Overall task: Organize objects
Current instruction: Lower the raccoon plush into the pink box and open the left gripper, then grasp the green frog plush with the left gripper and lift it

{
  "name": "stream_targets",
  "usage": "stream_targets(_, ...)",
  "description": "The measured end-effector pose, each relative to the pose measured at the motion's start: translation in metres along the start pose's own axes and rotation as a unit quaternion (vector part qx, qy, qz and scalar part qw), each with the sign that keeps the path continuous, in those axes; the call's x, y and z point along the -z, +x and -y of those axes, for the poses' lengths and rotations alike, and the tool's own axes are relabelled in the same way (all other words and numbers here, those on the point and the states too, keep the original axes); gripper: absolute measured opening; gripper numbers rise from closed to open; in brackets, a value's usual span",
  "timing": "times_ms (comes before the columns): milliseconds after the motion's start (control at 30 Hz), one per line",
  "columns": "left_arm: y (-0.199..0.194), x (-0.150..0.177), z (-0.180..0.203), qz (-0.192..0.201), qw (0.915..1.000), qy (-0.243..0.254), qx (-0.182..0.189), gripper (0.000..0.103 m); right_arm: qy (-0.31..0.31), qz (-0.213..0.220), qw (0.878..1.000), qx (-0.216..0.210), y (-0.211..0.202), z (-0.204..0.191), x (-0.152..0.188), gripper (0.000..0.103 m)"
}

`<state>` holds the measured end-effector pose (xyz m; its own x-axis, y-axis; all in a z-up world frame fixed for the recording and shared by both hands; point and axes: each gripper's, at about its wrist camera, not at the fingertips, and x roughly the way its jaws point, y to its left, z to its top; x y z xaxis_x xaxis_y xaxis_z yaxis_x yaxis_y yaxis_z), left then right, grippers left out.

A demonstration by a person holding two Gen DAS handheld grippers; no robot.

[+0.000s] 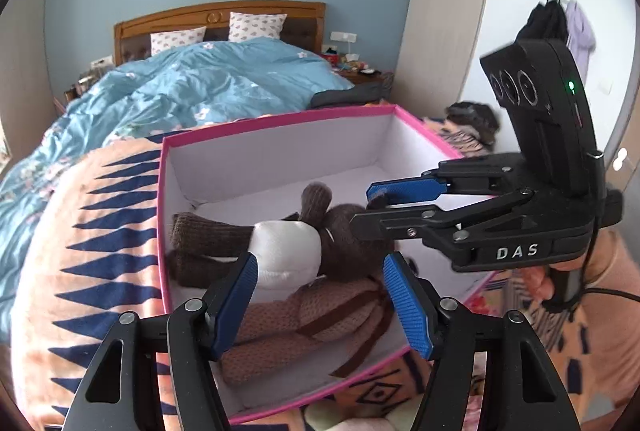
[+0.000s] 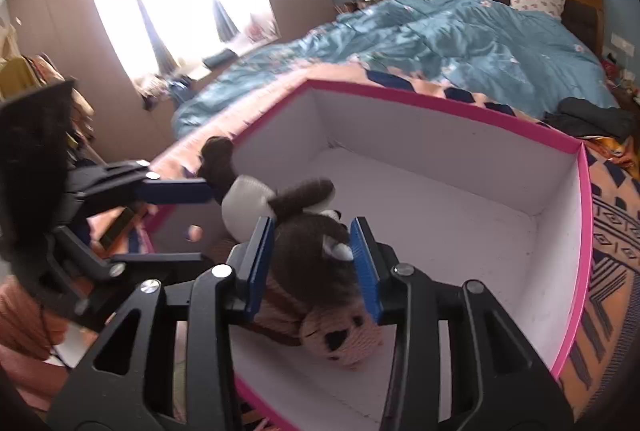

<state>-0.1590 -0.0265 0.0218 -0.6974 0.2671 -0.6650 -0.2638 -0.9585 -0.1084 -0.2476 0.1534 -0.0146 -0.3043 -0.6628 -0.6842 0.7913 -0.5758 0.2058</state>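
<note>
**Two plush toys in the pink box, both claws at the dark one**

A pink-edged box [image 1: 280,159] with white inner walls sits on the patterned orange blanket [image 1: 100,231] at the foot of the bed [image 1: 200,83].

In the left wrist view a dark brown plush toy [image 1: 280,231] with a white middle lies across the box's 6 o'clock half. It rests on a tan knitted plush toy [image 1: 320,319] nearer the 6 o'clock wall.

The left claw [image 1: 320,307] comes in from 6 o'clock. Its blue pads are spread, one beside the white middle; whether they touch is unclear.

The right claw [image 2: 314,267] reaches in from 3 o'clock in the left view. In its own view the pads sit on either side of the dark toy's head, pinching it. The tan toy's face shows just below, towards 6 o'clock.
</note>
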Motion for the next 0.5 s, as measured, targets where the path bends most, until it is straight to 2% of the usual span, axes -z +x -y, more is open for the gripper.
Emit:
stream_targets(67, 0.0, 0.004, 0.004, 0.001, 1.0, 0.008, -0.005, 0.067, -0.003, -0.007, 1.0, 0.005, 0.005, -0.001, 0.001, 0.043)
stream_targets(200, -0.005, 0.007, 0.007, 0.006, 0.9996, 0.02, -0.021, 0.067, 0.005, -0.007, 0.999, 0.041, 0.005, 0.003, 0.009, 0.043)
stream_targets(367, -0.017, 0.013, 0.007, 0.019, 0.9993, 0.023, -0.022, 0.068, 0.026, 0.006, 0.999, 0.036, -0.007, 0.007, 0.017, 0.043)
stream_targets(500, -0.034, 0.021, 0.005, 0.035, 0.9993, 0.015, -0.003, 0.074, 0.028, 0.029, 0.999, 0.019, -0.028, -0.003, 0.029, 0.043)
